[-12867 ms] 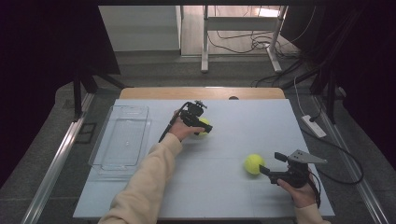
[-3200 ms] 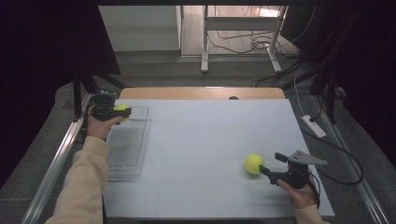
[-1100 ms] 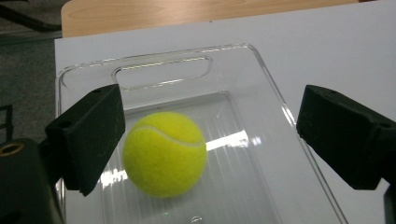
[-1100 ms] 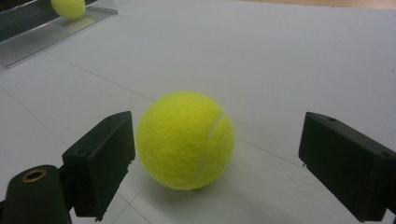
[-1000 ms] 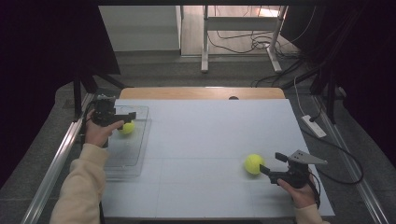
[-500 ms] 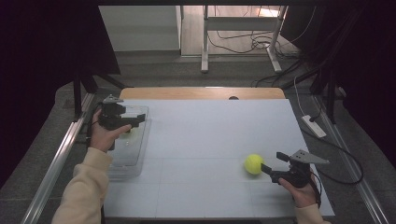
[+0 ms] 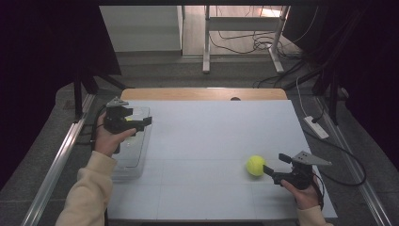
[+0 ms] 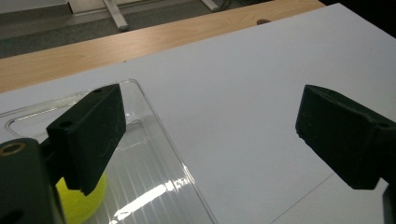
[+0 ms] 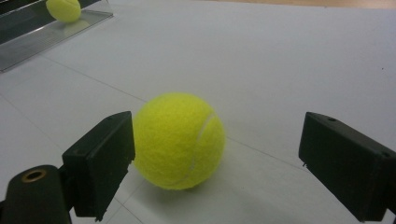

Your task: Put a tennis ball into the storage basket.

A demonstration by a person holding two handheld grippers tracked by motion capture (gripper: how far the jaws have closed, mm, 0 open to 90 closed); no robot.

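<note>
A yellow tennis ball rests on the white table at the right. My right gripper stands open just behind it, the ball near its left jaw and well apart from the other. A second tennis ball lies in the clear plastic tray at the left. My left gripper hovers over the tray's right rim, open, with nothing between its jaws. Its left jaw half hides that ball.
The white table top ends in a wooden strip at the far side. A metal rail runs along the left. A power strip and cables lie on the floor to the right.
Earlier my left gripper carried the ball to the tray and let it go. Over the last second it has drifted right and slightly up from the ball. The right gripper has stayed put.
</note>
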